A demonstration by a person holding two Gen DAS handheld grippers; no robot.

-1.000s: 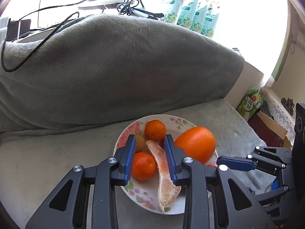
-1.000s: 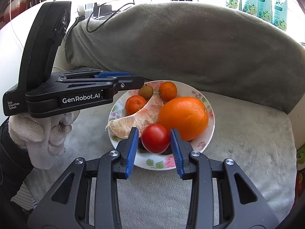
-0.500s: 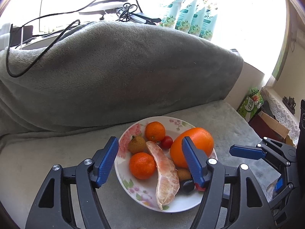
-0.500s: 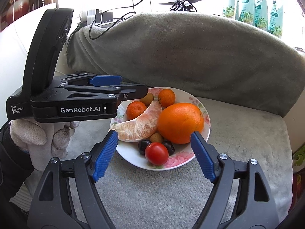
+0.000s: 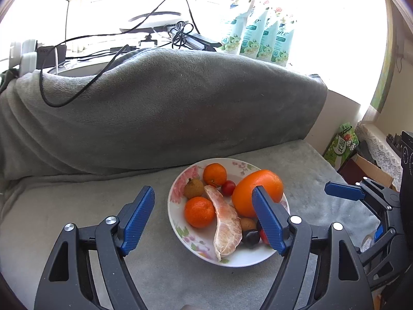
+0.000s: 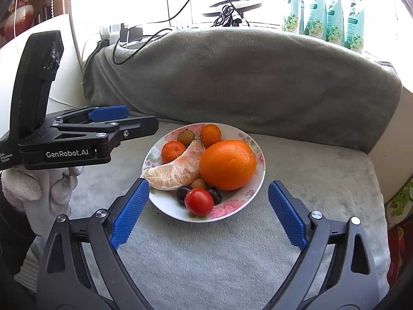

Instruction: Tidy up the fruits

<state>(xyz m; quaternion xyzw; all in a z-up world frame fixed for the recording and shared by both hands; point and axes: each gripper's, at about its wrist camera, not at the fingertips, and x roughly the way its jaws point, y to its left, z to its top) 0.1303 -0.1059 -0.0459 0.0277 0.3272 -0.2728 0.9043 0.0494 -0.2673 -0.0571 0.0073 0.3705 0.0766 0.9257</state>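
Both grippers have backed off the plate (image 6: 254, 196); left gripper (image 5: 204, 217) and right gripper (image 6: 209, 213) are opening, holding nothing. The tomato (image 6: 199, 201) at the plate's front is soft and slippery; pinch its sides gently.

Floral plate (image 6: 259, 173) on grey blanket, heaped with orange (image 6: 227, 164), mandarins, pomelo segment (image 6: 178, 170), tomato (image 6: 199, 201).

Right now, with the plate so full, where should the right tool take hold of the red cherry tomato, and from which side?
Grip the cherry tomato across its round middle, coming from the plate's near rim: that side is bare, while dark fruits crowd behind it. The right tool is opening, empty.
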